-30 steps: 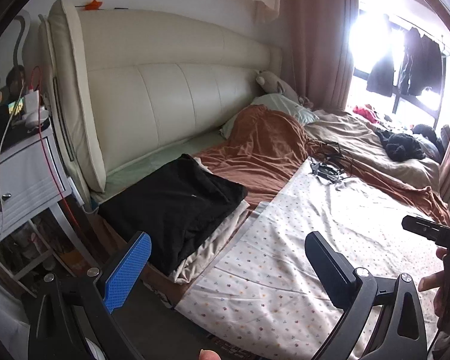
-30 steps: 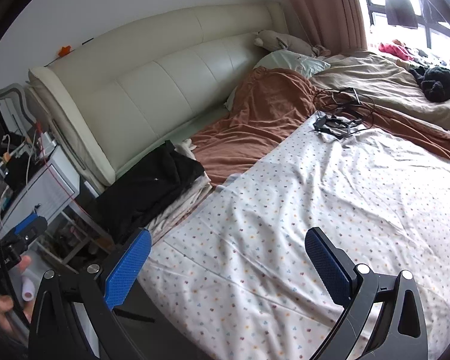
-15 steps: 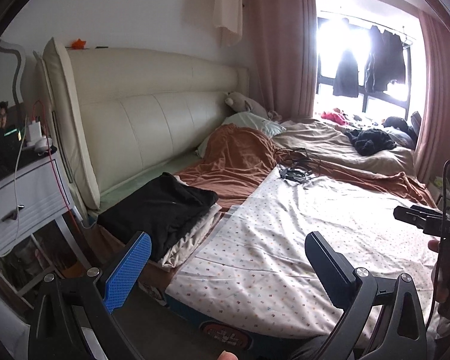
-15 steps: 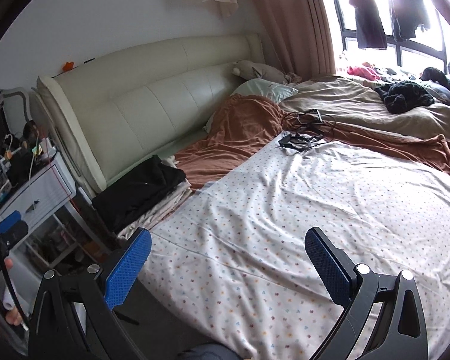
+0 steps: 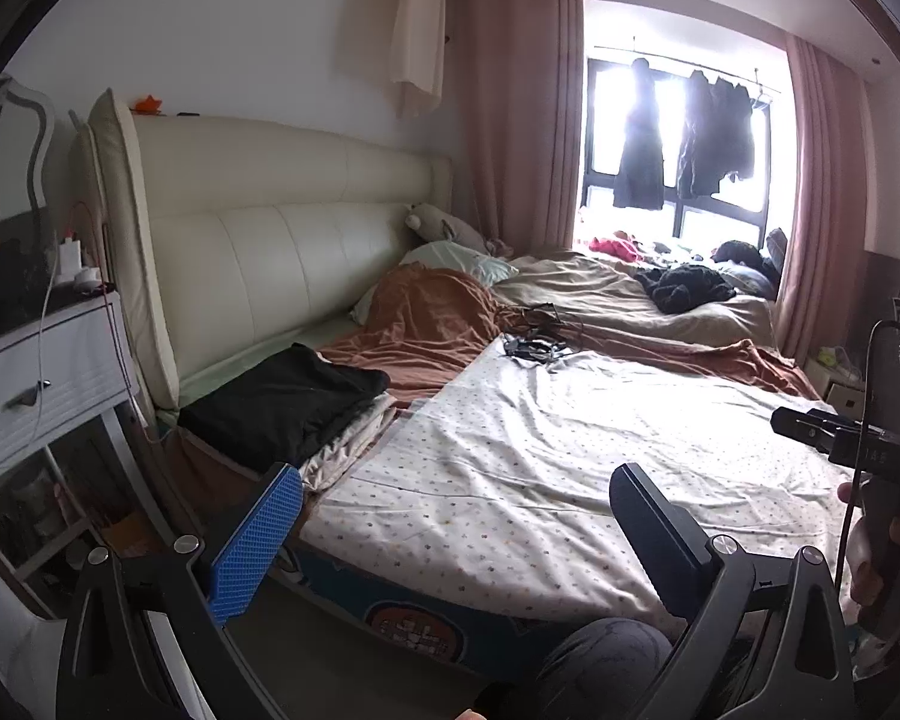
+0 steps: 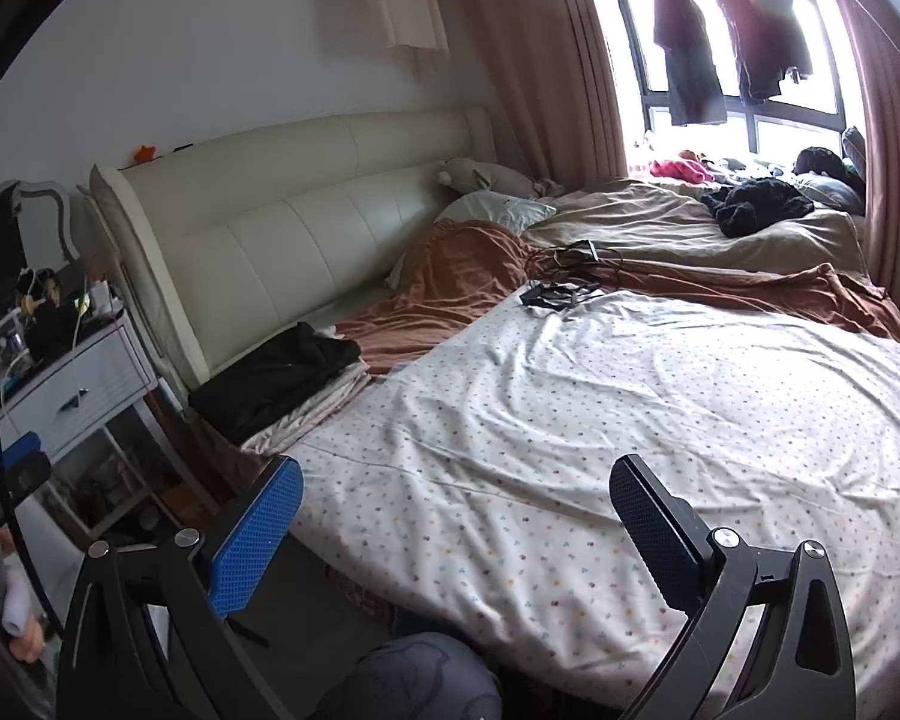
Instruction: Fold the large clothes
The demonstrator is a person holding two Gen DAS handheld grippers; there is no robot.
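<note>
A folded black garment (image 5: 282, 399) lies on a beige folded cloth (image 5: 345, 441) at the near left corner of the bed; it also shows in the right wrist view (image 6: 273, 378). My left gripper (image 5: 453, 519) is open and empty, held off the foot of the bed, well back from the stack. My right gripper (image 6: 453, 513) is open and empty above the dotted white sheet (image 6: 600, 420). A loose black garment (image 6: 756, 204) lies far back on the tan blanket.
A white nightstand (image 5: 36, 372) with cables stands left of the cream headboard (image 5: 282, 240). A brown blanket (image 5: 432, 318) and black cables (image 5: 534, 342) lie mid-bed. Clothes hang at the window (image 5: 684, 150). The other gripper (image 5: 834, 438) shows at right.
Both grippers have pulled back and up from the bed, so the whole bed and the window now show. Both stay open and empty. The clothes have not moved.
</note>
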